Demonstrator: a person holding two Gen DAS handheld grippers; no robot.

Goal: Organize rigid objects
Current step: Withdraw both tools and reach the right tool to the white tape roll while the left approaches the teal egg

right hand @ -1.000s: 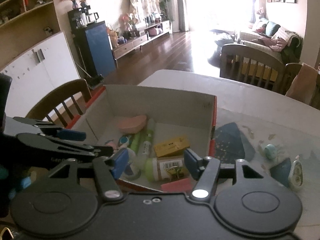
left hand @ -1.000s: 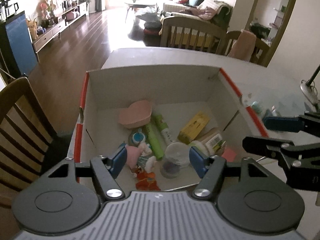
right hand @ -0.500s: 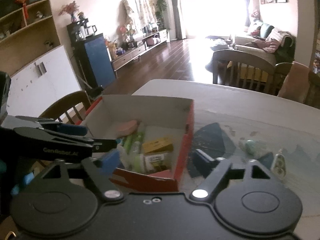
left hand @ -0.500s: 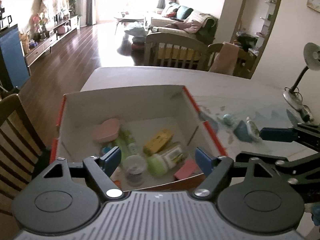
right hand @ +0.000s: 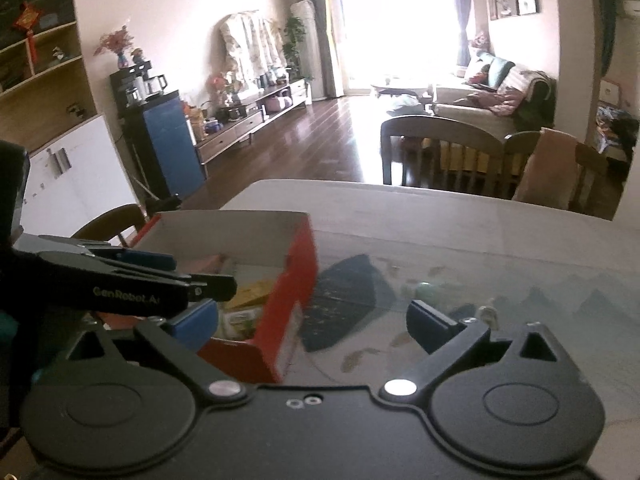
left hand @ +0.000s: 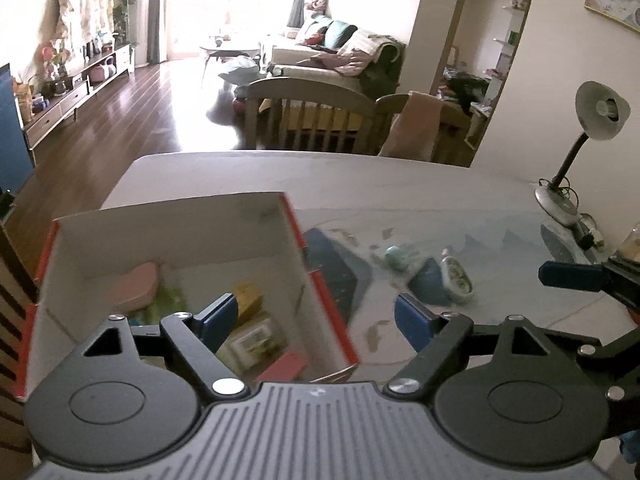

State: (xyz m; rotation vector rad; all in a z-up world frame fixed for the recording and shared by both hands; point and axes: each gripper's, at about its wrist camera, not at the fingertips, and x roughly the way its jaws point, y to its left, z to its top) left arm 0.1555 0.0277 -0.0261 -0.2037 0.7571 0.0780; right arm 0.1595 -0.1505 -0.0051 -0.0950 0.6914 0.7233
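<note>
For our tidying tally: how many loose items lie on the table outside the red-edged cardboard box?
2: a small round teal object and, right of it, a white-and-green tape dispenser. Others may be hidden.

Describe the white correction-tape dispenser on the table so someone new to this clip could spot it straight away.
Start at the red-edged cardboard box at the table's left, then look right across the patterned tabletop. A small cluster lies there: the white correction-tape dispenser is its rightmost piece, beside a dark blue wedge-shaped item. Unlike the round teal object farther back, it is white, elongated and greenish in the middle.
</note>
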